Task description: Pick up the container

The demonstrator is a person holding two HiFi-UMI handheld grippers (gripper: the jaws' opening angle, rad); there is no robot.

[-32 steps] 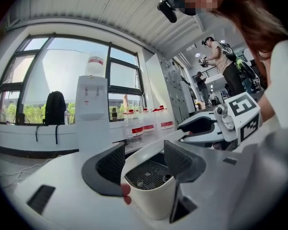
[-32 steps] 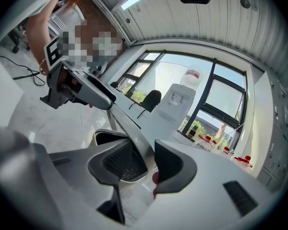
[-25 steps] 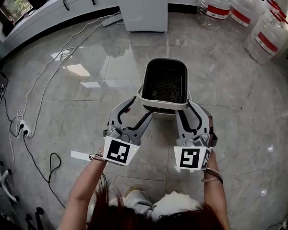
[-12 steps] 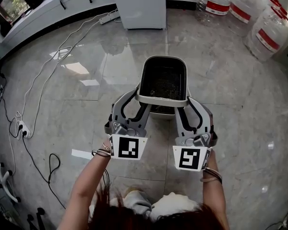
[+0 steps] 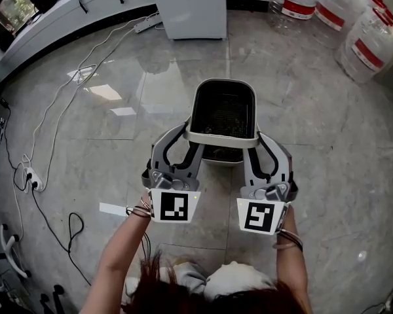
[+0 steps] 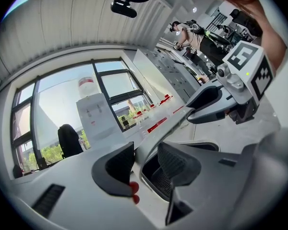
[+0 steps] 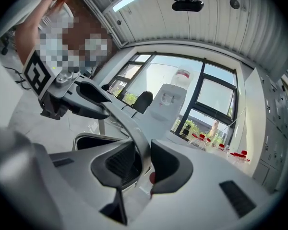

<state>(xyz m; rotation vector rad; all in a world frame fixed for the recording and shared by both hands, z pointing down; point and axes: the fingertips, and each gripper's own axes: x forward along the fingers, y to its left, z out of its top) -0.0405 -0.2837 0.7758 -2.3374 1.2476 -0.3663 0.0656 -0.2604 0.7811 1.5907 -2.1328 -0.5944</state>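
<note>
The container (image 5: 224,84) is a pale grey bin with a dark mesh inside, standing on the glossy floor just ahead of me. My left gripper (image 5: 185,135) straddles its near-left rim. In the left gripper view the rim (image 6: 151,139) runs between the ribbed pads (image 6: 119,163) with a thin gap showing, and the jaws are closing. My right gripper (image 5: 258,139) sits over the near-right rim. In the right gripper view the rim (image 7: 130,128) fills the space between the pads (image 7: 121,163), which are closing on it.
A white cabinet (image 5: 193,8) stands beyond the container. Large water jugs (image 5: 357,34) with red labels fill the far right. Cables (image 5: 59,120) and a power strip (image 5: 30,175) lie on the floor to the left. My knees show at the bottom edge.
Both grippers have slid forward onto the container's near rim and their jaws have narrowed around it. The left gripper has turned more square to the container.
</note>
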